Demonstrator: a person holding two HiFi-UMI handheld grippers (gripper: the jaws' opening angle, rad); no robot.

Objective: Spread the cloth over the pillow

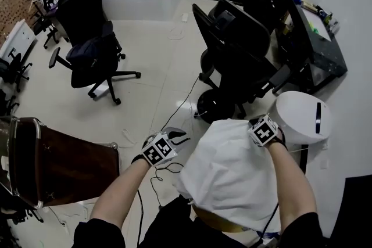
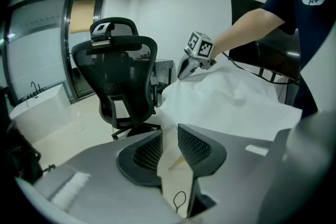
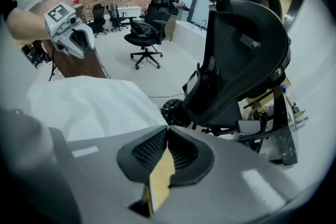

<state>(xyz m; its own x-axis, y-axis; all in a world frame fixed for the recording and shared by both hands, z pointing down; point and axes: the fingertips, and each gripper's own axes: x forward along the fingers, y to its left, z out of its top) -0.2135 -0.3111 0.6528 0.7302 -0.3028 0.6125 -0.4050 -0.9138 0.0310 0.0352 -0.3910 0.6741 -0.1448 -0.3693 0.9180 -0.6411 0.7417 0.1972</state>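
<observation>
A white cloth [image 1: 232,165] lies draped over a tan pillow [image 1: 224,225], of which only a strip shows at the near edge. My right gripper [image 1: 264,130] is at the cloth's far right corner, its jaws shut on the cloth [image 3: 89,105] there. The right gripper [image 3: 167,127] shows the cloth's corner running up to its closed tips. My left gripper [image 1: 176,137] hangs just left of the cloth's far left edge. In its own view the left gripper [image 2: 169,132] stands open, with only floor showing through the gap. The cloth [image 2: 236,99] lies beyond its tips, apart from them.
A black office chair [image 1: 238,55] stands just beyond the cloth, and another chair [image 1: 93,55] is further left. A white round stool [image 1: 302,116] is at the right, and a brown cabinet [image 1: 58,165] at the left. Cables [image 1: 174,110] trail on the floor. Two people stand at the back.
</observation>
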